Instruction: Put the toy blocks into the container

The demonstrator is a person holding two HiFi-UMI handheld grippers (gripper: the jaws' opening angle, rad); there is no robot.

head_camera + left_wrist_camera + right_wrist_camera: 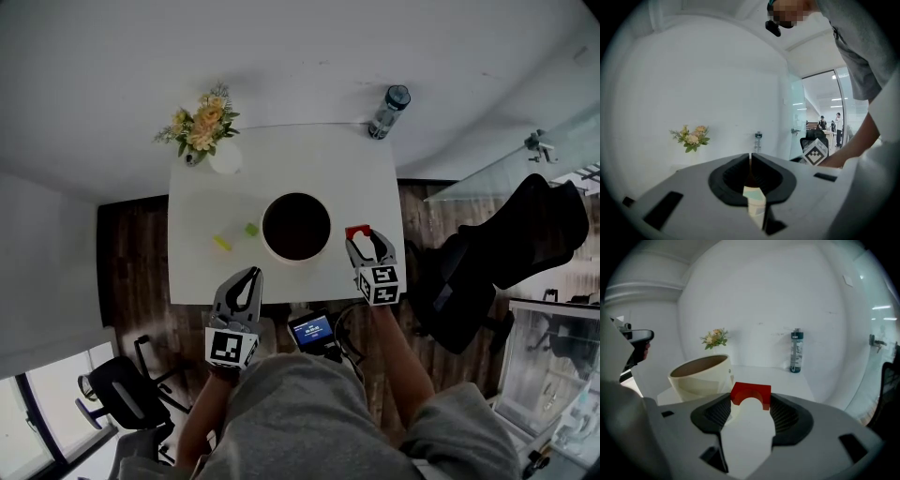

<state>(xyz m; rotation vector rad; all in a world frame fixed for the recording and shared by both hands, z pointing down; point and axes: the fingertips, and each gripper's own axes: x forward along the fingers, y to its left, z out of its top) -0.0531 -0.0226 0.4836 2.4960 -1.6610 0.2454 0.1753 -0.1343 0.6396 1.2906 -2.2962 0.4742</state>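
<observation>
Red block (750, 391), a little arch, was clamped between the tips of the right gripper (366, 242). Its jaws were spread wide and pressed on both ends of the block, just off the right side of the bowl (295, 227). Over on the other side, the left gripper (255, 273) sat at the near edge of the white table (197, 206), jaws shut tight with nothing between them. A bit further in, a yellow block (222, 243) and a green block (251, 229) lay on the tabletop left of the bowl, close together but not touching, the green one nearer the rim. The bowl stood mid-table, cream outside and dark inside. Right at the back, flowers (202, 127) stood in a white vase at the far left corner, and a bottle (389, 111) stood upright at the far right.
</observation>
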